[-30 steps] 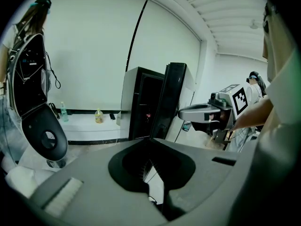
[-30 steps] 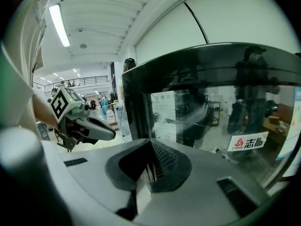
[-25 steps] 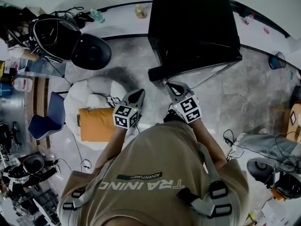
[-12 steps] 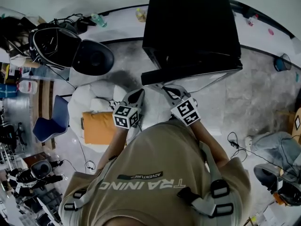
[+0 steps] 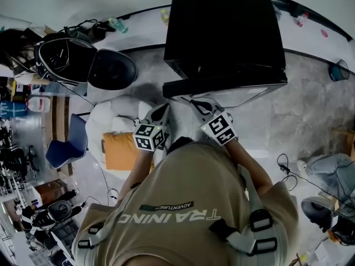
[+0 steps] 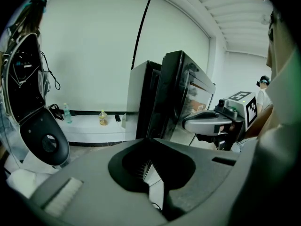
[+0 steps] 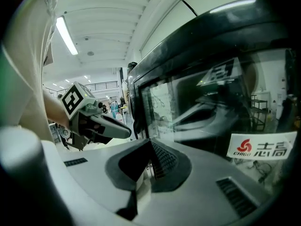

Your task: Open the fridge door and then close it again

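The head view looks down on the black fridge (image 5: 222, 26) from above, with its door (image 5: 222, 84) showing only as a dark strip along the near edge. The left gripper (image 5: 162, 111) and right gripper (image 5: 198, 102) point at that strip from just beside it. This view does not show whether the door is shut tight or ajar.

The right gripper view shows what the head view cannot: the door has a glass front carrying a red-and-white sticker (image 7: 262, 147). It is very close to the jaws, though I cannot tell if they touch it. Those jaws are drawn together with nothing between them. The left gripper view shows the fridge from its side, and its own jaws are likewise closed on nothing.

A second ago the door strip slanted more steeply in the head view. Now it lies flatter along the fridge, and both grippers are nearer to it.

There is one fridge. There are two grippers, each with one marker cube. Two bottles stand on the white ledge by the wall, a green-capped one (image 6: 67, 113) and a yellow one (image 6: 102, 117).
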`<state>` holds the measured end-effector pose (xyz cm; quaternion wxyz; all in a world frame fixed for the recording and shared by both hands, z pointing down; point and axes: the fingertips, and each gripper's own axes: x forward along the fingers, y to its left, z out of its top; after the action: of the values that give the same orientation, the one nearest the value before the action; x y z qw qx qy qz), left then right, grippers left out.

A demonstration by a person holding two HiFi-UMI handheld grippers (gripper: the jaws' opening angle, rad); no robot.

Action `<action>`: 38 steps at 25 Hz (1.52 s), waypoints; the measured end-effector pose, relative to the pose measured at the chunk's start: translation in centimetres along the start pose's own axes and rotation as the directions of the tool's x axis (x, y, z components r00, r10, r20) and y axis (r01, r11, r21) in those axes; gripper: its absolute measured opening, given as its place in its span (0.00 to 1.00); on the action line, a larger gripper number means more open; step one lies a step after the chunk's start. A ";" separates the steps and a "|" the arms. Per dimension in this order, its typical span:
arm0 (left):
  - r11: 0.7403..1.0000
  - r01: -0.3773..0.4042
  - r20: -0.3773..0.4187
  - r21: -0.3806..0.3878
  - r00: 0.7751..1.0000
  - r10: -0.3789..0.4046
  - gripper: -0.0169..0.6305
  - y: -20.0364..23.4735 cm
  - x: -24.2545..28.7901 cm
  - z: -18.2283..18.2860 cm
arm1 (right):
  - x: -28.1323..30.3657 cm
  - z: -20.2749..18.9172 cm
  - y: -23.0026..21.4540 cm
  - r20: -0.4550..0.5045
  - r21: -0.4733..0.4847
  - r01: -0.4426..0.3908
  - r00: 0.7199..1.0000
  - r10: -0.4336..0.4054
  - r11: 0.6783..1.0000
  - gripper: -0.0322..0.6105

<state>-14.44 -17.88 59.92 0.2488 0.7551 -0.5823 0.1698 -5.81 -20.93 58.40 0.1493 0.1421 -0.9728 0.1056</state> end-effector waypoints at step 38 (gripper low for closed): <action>0.975 0.207 -0.013 0.082 0.978 -0.207 0.03 3.6 4.1 4.0 | 2.2 1.1 -4.4 -0.031 0.083 0.267 0.964 -0.265 0.960 0.04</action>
<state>-17.00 -24.19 59.51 0.2347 0.8211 -0.4922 0.1687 -6.74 -25.83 58.80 0.1655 0.2767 -0.9379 0.1279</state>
